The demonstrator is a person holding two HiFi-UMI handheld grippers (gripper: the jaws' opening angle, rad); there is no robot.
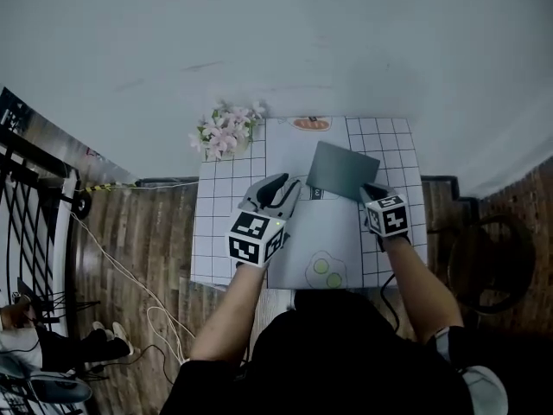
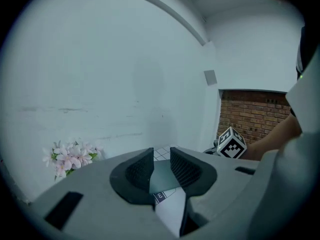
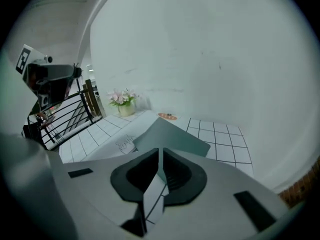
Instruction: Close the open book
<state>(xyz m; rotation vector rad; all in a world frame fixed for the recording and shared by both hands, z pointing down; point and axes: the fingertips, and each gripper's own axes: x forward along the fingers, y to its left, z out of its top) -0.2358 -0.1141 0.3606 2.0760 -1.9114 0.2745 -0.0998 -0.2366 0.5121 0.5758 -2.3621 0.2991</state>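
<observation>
A large book lies open on the gridded table [image 1: 218,232], its white pages [image 1: 321,232] printed with drawings. Its grey-green right cover [image 1: 343,169] is lifted and stands tilted over the pages. My right gripper [image 1: 372,194] is shut on that cover's near edge; in the right gripper view the cover [image 3: 172,138] runs down into the narrow gap of the right gripper [image 3: 160,168]. My left gripper [image 1: 278,190] hovers above the left page, open and with nothing in it. In its own view the left gripper [image 2: 161,168] shows the cover far behind the gap.
A pot of pink flowers [image 1: 225,130] stands at the table's back left corner. A small orange dish [image 1: 311,123] sits at the back edge by the wall. A black railing [image 3: 65,118] and cables on the wooden floor lie to the left.
</observation>
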